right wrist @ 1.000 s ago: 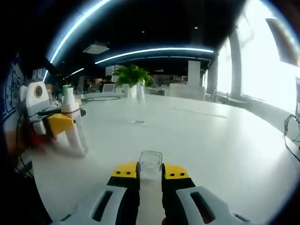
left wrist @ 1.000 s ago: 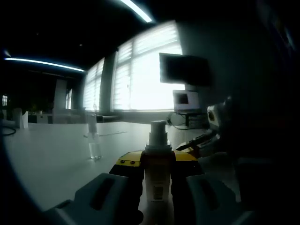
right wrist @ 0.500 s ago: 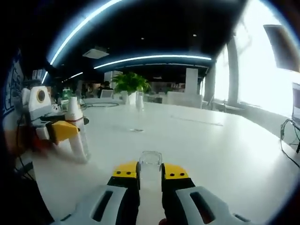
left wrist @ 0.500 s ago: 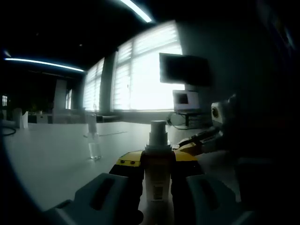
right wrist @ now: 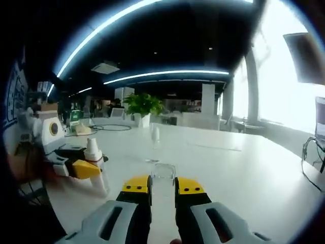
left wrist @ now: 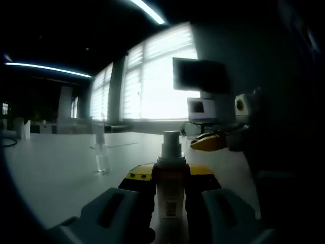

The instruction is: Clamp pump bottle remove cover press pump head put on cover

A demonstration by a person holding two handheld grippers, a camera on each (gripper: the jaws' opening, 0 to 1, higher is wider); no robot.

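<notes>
I can read no text: the pump bottle [left wrist: 170, 190] carries a small printed label with barcode-like marks, too blurred and dim for me to make out.

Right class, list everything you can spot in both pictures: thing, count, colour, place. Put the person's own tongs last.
Pump bottle: one, white, clamped in the left tongs, pump head bare.
Clear cover: one, transparent, held in the right tongs.
Small clear bottle: one, see-through, standing on the table.
Table: one, white, large.
Potted plant: one, green, far end of the table.
Monitor: one, dark, by the window.
Left tongs: yellow-tipped, shut.
Right tongs: yellow-tipped, shut.
</notes>
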